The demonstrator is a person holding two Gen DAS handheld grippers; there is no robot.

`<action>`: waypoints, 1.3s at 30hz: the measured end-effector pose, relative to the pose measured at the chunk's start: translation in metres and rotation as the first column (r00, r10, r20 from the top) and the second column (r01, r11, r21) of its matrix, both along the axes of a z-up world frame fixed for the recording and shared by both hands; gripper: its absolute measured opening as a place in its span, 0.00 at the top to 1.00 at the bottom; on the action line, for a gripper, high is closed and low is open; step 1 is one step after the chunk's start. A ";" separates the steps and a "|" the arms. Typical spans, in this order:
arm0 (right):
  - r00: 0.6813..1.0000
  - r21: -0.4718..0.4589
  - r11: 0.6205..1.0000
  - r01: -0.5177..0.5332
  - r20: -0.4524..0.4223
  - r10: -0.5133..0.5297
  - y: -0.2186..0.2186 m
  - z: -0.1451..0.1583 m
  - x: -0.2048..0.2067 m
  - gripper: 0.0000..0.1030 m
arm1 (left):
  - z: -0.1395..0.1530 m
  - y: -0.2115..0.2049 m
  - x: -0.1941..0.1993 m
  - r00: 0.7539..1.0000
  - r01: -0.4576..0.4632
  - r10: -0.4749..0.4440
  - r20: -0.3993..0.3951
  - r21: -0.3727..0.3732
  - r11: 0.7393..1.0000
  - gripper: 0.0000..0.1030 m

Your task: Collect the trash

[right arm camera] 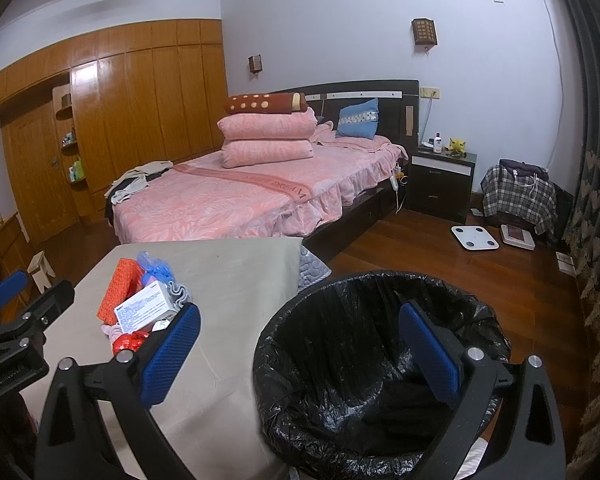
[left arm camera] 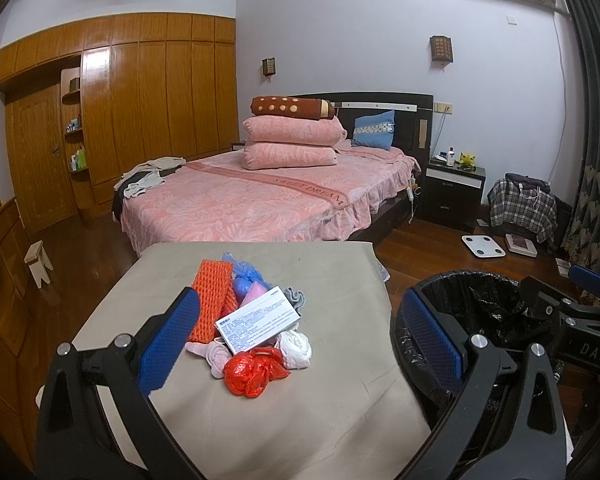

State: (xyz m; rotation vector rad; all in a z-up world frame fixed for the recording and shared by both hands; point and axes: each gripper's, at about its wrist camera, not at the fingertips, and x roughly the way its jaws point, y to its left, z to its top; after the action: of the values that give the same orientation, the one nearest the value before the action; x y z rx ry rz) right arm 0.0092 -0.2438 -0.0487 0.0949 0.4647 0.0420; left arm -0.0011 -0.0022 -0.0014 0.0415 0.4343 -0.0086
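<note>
We note the left gripper (left arm camera: 300, 340) closest to its lens, its blue-padded jaws spread wide and grasping nothing, framing the trash heap from above. The right gripper (right arm camera: 300, 350) is likewise released and empty, poised over the mouth of the bin (right arm camera: 320, 344), which carries a black liner and stands just beside the table's right edge. On the beige-covered table (left arm camera: 300, 420) we record the trash in one loose pile: a red plastic bag (left arm camera: 252, 372) nearest, touching a crumpled white wad (left arm camera: 296, 350) and a pinkish cloth scrap (left arm camera: 214, 356); a white printed box (left arm camera: 258, 324) lies tilted on top of the heap; an orange foam net (left arm camera: 212, 304) sits at the left, with a blue plastic bag (left arm camera: 246, 276) behind. Beyond the table stands a bed (left arm camera: 240, 200) with a pink cover and stacked pillows. A white scale (left arm camera: 483, 246) lies on the wooden floor at right, near a dark nightstand (left arm camera: 454, 190).
</note>
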 end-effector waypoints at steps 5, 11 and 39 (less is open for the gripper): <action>1.000 0.001 1.000 0.000 -0.002 0.000 0.000 0.000 0.001 0.06 | 0.000 -0.001 0.000 1.000 0.000 0.000 0.000 0.001 1.000 0.05; 1.000 0.001 1.000 0.000 -0.002 0.000 0.000 0.000 0.001 0.06 | 0.000 0.000 0.000 1.000 0.000 0.000 -0.001 0.001 1.000 0.05; 1.000 0.004 1.000 0.002 -0.011 -0.002 -0.001 -0.005 0.002 0.06 | 0.000 -0.001 0.001 1.000 0.000 0.000 -0.006 0.000 1.000 0.05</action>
State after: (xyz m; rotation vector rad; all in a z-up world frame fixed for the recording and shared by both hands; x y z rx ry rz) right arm 0.0116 -0.2443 -0.0537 0.0997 0.4753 0.0410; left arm -0.0001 -0.0029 -0.0017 0.0415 0.4401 -0.0083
